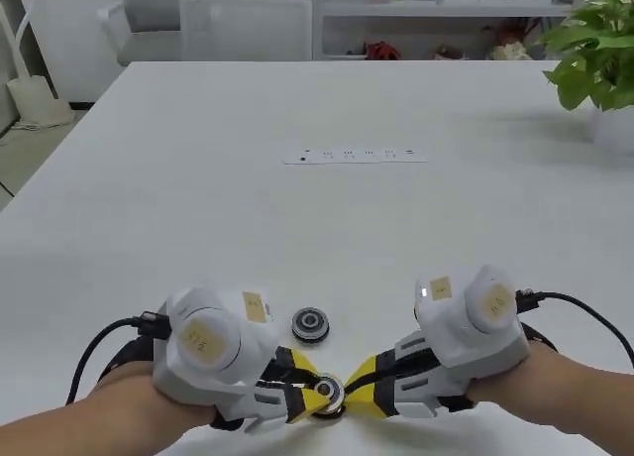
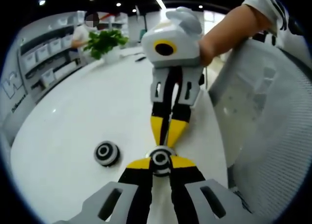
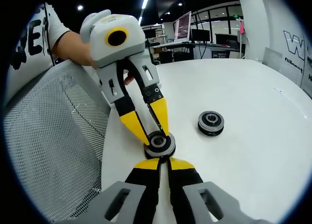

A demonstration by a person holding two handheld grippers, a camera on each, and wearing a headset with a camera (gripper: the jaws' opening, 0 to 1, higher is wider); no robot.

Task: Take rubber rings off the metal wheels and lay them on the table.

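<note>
As wheel [image 3: 160,142] lies flat, axis-up, L tool [image 2: 160,161] & R tool [image 3: 163,161] prob. grip it.

The table [image 1: 297,228] is white, smooth and matt, with a faint sheen. The wheel at its near edge [image 3: 160,142] is bright polished metal inside a dull black rubber ring [image 3: 173,145]. The second wheel [image 3: 211,122] looks alike. The left gripper [image 1: 309,392] and right gripper [image 1: 359,389] have glossy pale plastic housings, black arms and matt yellow tips [image 3: 139,124]. The chair back [image 3: 53,151] is grey woven mesh.
</note>
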